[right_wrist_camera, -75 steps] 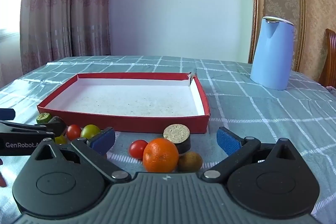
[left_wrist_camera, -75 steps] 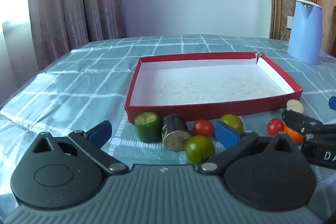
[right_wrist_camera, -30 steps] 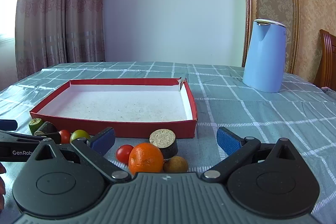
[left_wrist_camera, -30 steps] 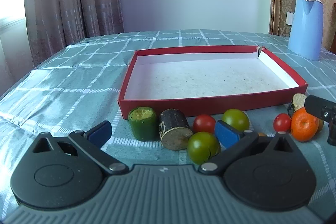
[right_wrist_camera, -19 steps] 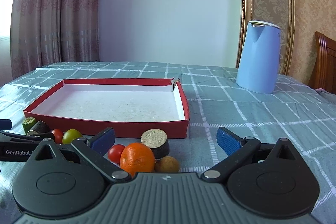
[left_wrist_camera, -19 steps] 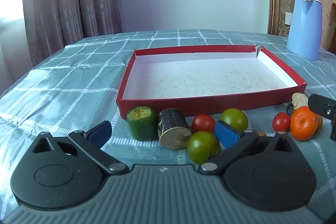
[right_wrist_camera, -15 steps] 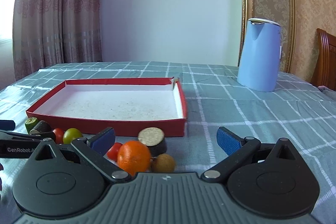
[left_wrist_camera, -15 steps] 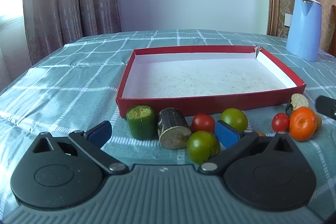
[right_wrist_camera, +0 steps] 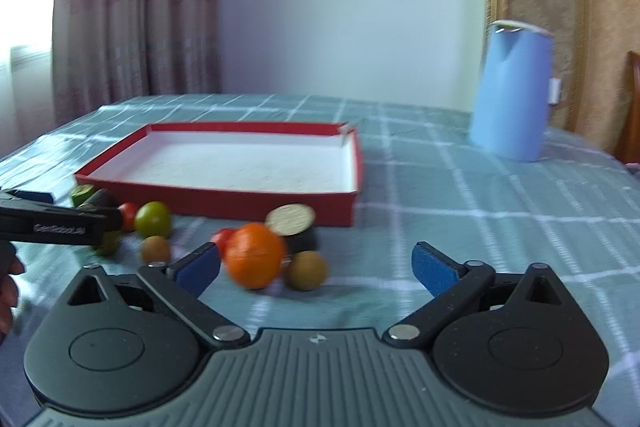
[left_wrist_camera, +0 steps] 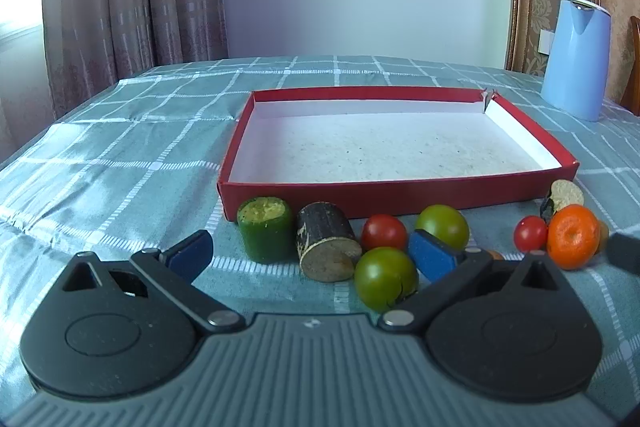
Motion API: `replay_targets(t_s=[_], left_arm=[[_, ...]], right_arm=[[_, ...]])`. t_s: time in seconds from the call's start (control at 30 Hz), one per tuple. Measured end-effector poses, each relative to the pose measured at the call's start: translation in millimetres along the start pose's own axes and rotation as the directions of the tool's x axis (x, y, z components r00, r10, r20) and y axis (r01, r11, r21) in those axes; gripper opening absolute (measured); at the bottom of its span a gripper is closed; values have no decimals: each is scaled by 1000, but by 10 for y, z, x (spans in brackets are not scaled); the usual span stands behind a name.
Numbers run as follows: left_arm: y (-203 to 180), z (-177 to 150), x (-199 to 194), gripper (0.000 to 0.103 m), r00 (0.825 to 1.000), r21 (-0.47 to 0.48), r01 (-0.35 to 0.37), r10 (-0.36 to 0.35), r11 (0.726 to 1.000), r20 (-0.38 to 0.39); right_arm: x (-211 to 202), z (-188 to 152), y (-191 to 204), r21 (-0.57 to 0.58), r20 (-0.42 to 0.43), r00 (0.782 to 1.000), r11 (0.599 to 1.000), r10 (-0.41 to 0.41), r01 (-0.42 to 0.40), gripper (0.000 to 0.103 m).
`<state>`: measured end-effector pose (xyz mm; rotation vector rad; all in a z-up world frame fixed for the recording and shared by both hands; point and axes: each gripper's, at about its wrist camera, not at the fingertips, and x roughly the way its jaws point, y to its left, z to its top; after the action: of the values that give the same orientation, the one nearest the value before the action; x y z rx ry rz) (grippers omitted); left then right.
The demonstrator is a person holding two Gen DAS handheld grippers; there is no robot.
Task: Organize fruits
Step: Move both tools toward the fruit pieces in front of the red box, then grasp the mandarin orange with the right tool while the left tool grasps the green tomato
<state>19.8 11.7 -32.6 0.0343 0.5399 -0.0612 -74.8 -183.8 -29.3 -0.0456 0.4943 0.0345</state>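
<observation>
An empty red tray (left_wrist_camera: 400,193) with a white floor lies on the checked cloth. In front of it lie a green cucumber piece (left_wrist_camera: 265,229), a dark log piece (left_wrist_camera: 326,247), two green tomatoes (left_wrist_camera: 385,279) (left_wrist_camera: 442,226), red cherry tomatoes (left_wrist_camera: 383,231) (left_wrist_camera: 530,233) and an orange (left_wrist_camera: 573,242). My left gripper (left_wrist_camera: 310,255) is open and empty, low over this row. My right gripper (right_wrist_camera: 316,269) is open and empty, just short of the orange (right_wrist_camera: 253,254), a brown fruit (right_wrist_camera: 307,270) and a cut dark piece (right_wrist_camera: 292,221). The tray also shows in the right wrist view (right_wrist_camera: 224,197).
A light blue kettle (right_wrist_camera: 512,91) stands on the table at the back right, also in the left wrist view (left_wrist_camera: 576,57). Curtains hang at the left. A wooden chair edge (right_wrist_camera: 632,107) is at far right. The left gripper's arm (right_wrist_camera: 56,225) crosses the right view's left side.
The right gripper has drawn back and swung left, so its view is blurred and the fruits sit further right. The left gripper has barely moved. Both stay open.
</observation>
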Motion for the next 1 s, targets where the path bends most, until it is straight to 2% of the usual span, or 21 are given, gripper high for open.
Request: replay_targets(t_s=[0.13,0.33,0.47,0.7,0.77,0.8,0.87,0.93,1.0], left_arm=[[52,3,15,103,1000,-26,11,-11,1000,-5],[114,4,38,103,999,-64,30,-31,997,-16],[119,-4,30,103,999,-71,35,-37,997,-17],[178,-19,-24,103,1000,-100,26,-27,995,-5],[213,-36,-74,103,1000,-102,15,-14,995,8],[230,-47,-110,103,1000,-95,3,-1,995,20],[274,-70,-190,103,998,-76,-36,40,996,45],[328,-80,-237,103,996,-63,-70,73,996,56],[393,-84,-269,103,996,-60,-71,75,996,55]], right_arm=[[138,12,67,12,-55,997,998,57,-56,59],[180,28,151,-32,-35,997,997,66,-68,59],[170,63,214,-58,-25,993,991,119,-120,57],[299,66,316,-133,-63,996,989,58,-66,56],[371,93,318,-161,-64,998,987,6,-16,56],[387,109,293,-154,-64,998,988,1,-11,52],[363,119,248,-131,-68,996,990,48,-57,41],[353,98,253,-133,-65,997,989,52,-60,39],[335,72,254,-124,-49,998,991,49,-55,39]])
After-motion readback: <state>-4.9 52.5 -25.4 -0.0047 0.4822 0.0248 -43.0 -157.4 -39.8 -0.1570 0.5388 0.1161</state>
